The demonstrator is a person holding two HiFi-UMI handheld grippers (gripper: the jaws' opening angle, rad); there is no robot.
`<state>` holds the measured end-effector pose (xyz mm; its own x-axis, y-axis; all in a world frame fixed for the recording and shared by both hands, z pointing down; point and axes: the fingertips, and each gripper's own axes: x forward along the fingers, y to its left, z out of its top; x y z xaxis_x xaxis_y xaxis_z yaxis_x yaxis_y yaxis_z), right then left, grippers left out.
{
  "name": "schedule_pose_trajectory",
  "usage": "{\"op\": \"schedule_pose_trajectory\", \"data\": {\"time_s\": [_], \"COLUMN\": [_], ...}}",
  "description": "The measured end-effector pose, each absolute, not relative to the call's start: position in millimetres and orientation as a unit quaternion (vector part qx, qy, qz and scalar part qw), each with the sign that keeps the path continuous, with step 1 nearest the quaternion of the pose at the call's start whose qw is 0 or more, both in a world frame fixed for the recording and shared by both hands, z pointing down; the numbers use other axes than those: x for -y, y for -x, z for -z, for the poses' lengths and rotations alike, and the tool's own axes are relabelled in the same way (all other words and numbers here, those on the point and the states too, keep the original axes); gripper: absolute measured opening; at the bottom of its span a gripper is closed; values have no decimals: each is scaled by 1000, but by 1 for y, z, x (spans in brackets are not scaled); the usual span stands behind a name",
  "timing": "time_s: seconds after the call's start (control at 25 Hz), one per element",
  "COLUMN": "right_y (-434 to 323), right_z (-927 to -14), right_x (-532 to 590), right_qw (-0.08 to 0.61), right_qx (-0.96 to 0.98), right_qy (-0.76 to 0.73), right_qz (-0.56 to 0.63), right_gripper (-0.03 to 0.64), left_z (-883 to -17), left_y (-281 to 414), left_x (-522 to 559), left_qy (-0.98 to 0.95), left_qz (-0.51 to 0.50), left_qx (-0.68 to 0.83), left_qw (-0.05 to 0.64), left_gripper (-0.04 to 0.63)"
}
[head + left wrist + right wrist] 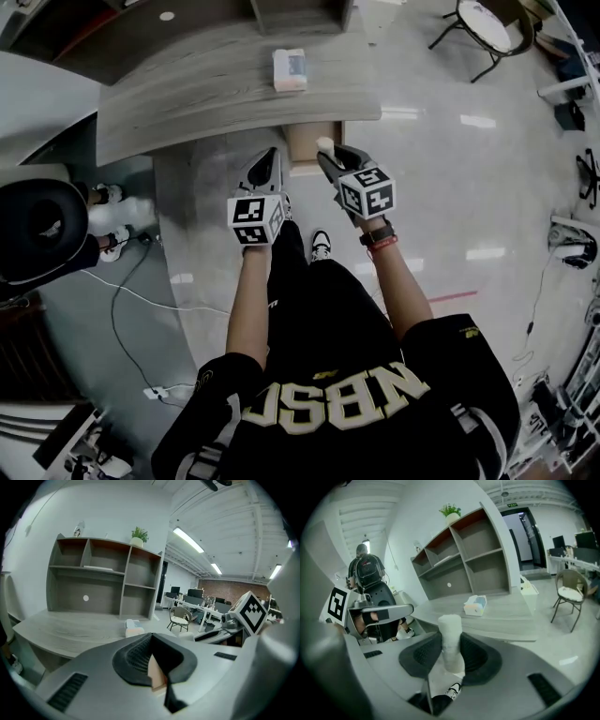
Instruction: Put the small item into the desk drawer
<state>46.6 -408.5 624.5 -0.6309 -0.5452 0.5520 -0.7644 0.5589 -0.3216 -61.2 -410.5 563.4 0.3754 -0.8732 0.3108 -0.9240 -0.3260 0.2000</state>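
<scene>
A small white cylinder point(450, 637) stands upright between the pads of my right gripper point(450, 645), which is shut on it. In the head view this white cylinder point(325, 144) shows at the tip of the right gripper point(329, 156), just before the desk's front edge. A tan drawer unit point(305, 139) sits under the grey wood desk point(206, 94), right behind both grippers. My left gripper point(273, 156) hangs beside the right one with its tips together and nothing in it. In its own view the left gripper point(151, 641) is shut.
A tissue box point(290, 70) lies on the desk. A grey shelf unit point(103, 578) stands at the desk's back. A black office chair point(42, 225) and a floor cable point(122, 291) are to the left. A light chair point(569, 592) stands to the right. A person point(368, 569) stands behind.
</scene>
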Motion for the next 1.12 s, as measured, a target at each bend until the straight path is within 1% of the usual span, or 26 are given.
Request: {"op": "schedule_pose_trajectory", "data": {"time_s": [0.44,0.96,1.12], "right_y": [-27,-12,-7], "right_z": [-725,-821,-849], "right_x": [418,431,434], "right_qw": [297,385,418], "right_qx": [857,840,837], "right_qy": [-333,-291,-269], "right_qz": [-257,-249,-230], "right_gripper": [132,132,132], "left_z": [-636,-704,-721], "left_y": [57,65,69], "left_x": [432,449,455], "left_qy": [-819,-822,-820], "left_qz": [-96,-105,-108], "left_qx": [528,505,503], "left_qw": [202,242,251], "left_gripper": [12,12,12]}}
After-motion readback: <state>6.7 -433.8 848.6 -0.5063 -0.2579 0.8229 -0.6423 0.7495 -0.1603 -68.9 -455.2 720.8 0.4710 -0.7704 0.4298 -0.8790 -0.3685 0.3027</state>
